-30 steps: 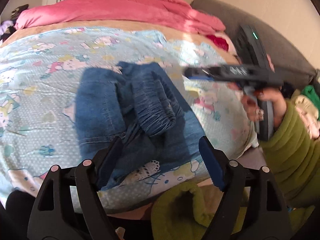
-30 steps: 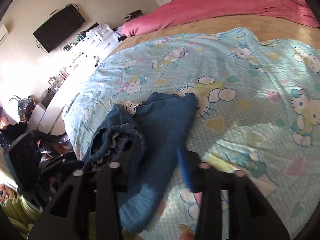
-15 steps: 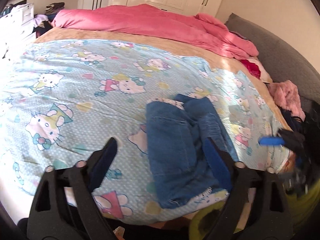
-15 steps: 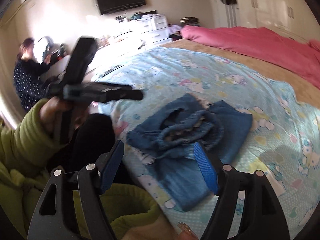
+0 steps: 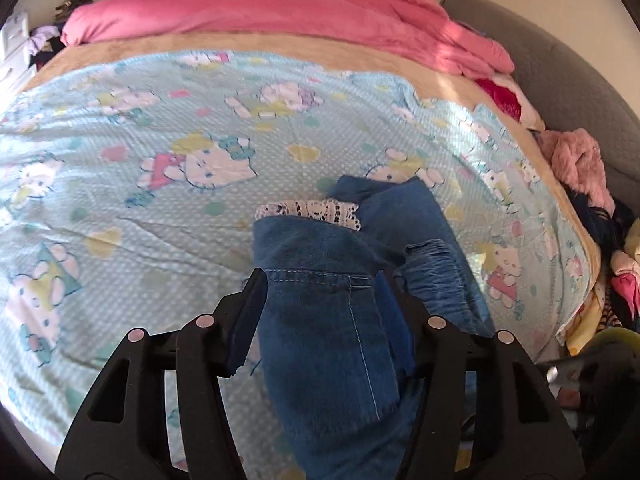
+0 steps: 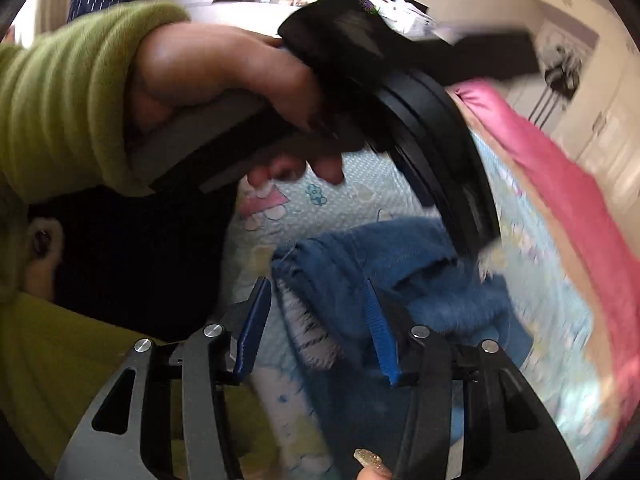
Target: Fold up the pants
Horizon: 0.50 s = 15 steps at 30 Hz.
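The bed carries the pants, now a compact bundle at its near edge (earlier looser). Left gripper and right gripper are both closing around denim, not yet pinching; folding appears nearly complete.

A: What colour are the pants?

B: Denim blue, with pale blue stitching and a white lace trim.

A: And the sheet under them?

B: Light blue with white dots and cartoon cats in white, pink and yellow.

A: Behind it?

B: A pink blanket over a tan cover.

A: The sleeve?

B: Olive green, ribbed. The gripper pads are blue on black frames.
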Each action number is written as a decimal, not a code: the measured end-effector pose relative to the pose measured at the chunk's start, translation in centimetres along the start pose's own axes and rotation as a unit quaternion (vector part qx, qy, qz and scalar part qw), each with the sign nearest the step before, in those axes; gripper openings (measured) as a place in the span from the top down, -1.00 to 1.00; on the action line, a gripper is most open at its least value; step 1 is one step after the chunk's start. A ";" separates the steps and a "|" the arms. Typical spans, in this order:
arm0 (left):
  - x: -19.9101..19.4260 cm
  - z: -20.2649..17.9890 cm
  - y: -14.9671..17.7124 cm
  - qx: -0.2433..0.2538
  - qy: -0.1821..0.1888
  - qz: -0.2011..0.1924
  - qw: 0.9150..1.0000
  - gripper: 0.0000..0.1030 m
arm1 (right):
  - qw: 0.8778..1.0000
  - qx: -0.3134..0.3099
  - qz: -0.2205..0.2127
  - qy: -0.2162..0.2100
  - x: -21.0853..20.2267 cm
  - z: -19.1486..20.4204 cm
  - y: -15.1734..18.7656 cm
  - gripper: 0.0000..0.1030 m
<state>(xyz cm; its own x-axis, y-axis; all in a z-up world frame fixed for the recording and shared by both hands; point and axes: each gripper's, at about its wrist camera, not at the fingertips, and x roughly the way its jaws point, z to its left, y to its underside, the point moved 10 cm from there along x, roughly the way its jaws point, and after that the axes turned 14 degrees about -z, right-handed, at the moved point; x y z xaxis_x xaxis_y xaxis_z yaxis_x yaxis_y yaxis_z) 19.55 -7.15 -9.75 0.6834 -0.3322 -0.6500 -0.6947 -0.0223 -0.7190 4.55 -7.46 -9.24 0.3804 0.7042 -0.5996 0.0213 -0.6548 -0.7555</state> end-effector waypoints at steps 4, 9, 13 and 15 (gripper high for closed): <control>1.7 0.1 0.9 0.005 -0.004 0.015 1.000 0.07 | 0.999 0.007 0.030 -0.033 2.2 0.0 1.7 0.84; 2.2 -0.1 1.1 0.016 -0.002 0.013 1.000 0.06 | 0.997 0.035 0.021 -0.062 0.0 0.5 2.7 0.92; 2.4 -0.1 1.2 0.014 -0.001 0.009 1.000 0.06 | 0.995 0.079 0.029 -0.055 0.6 0.0 4.9 0.92; 2.3 0.0 1.3 0.009 -0.003 0.005 1.000 0.05 | 0.993 0.104 0.023 -0.054 0.8 -0.1 5.1 0.92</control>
<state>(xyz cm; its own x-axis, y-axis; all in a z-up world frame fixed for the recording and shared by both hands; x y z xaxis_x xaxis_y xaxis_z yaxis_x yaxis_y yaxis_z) 20.21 -7.97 -12.16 0.6778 -0.3273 -0.6583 -0.6971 -0.0017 -0.7170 5.10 -10.28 -13.56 0.2755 0.7069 -0.6514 -0.1890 -0.6246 -0.7577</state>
